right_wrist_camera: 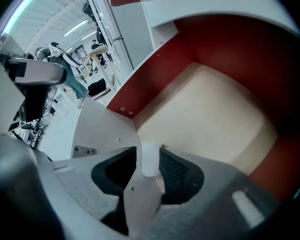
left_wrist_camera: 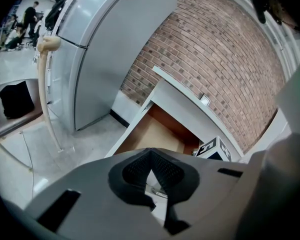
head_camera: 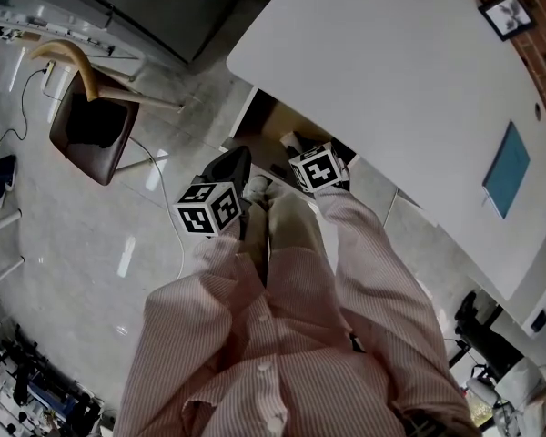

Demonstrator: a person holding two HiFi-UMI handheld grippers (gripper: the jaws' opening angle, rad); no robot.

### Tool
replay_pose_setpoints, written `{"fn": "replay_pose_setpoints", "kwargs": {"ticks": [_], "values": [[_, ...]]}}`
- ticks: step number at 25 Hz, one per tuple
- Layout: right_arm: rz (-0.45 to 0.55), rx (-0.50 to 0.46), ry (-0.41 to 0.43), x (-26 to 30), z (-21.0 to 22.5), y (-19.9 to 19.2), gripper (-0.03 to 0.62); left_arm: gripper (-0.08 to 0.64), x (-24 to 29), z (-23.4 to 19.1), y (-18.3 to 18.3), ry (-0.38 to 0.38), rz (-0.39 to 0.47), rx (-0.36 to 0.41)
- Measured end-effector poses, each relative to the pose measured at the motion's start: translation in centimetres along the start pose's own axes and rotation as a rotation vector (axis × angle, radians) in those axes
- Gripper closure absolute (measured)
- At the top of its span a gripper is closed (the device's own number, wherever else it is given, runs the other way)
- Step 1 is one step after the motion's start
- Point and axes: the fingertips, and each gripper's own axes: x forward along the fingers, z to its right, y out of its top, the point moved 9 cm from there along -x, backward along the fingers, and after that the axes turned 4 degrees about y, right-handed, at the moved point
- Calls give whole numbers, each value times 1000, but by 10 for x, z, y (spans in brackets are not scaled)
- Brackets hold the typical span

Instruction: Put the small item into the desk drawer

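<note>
The desk drawer (head_camera: 275, 133) stands pulled out under the white desk; its tan bottom (right_wrist_camera: 215, 114) shows bare between red-brown walls. My right gripper (right_wrist_camera: 148, 160) straddles the drawer's white panel (right_wrist_camera: 100, 129), with a pad against each side of its edge. In the head view its marker cube (head_camera: 317, 167) sits at the drawer's near edge, and the left gripper view shows that cube (left_wrist_camera: 215, 149) too. My left gripper (left_wrist_camera: 150, 153) hangs in front of the drawer (left_wrist_camera: 155, 134), tips together and holding nothing; it is left of the right one (head_camera: 239, 160). No small item can be made out.
The white desk top (head_camera: 391, 71) carries a teal rectangle (head_camera: 508, 169) and a small framed picture (head_camera: 508, 12). A brown chair (head_camera: 91, 126) stands on the floor to the left. A grey cabinet (left_wrist_camera: 105, 49) and a brick wall (left_wrist_camera: 215, 59) lie beyond. Striped sleeves fill the foreground.
</note>
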Motion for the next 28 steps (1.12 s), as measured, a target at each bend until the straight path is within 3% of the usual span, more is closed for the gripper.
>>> {"fn": "replay_pose_setpoints", "kwargs": {"ticks": [12, 21, 28], "values": [[168, -32, -21, -83, -36, 13, 578, 561, -40, 36, 23, -49, -11, 59], [316, 11, -2, -140, -54, 26, 584, 561, -68, 59, 42, -102, 22, 125], [448, 34, 76, -192, -67, 38, 584, 561, -96, 75, 68, -141, 68, 232]]}}
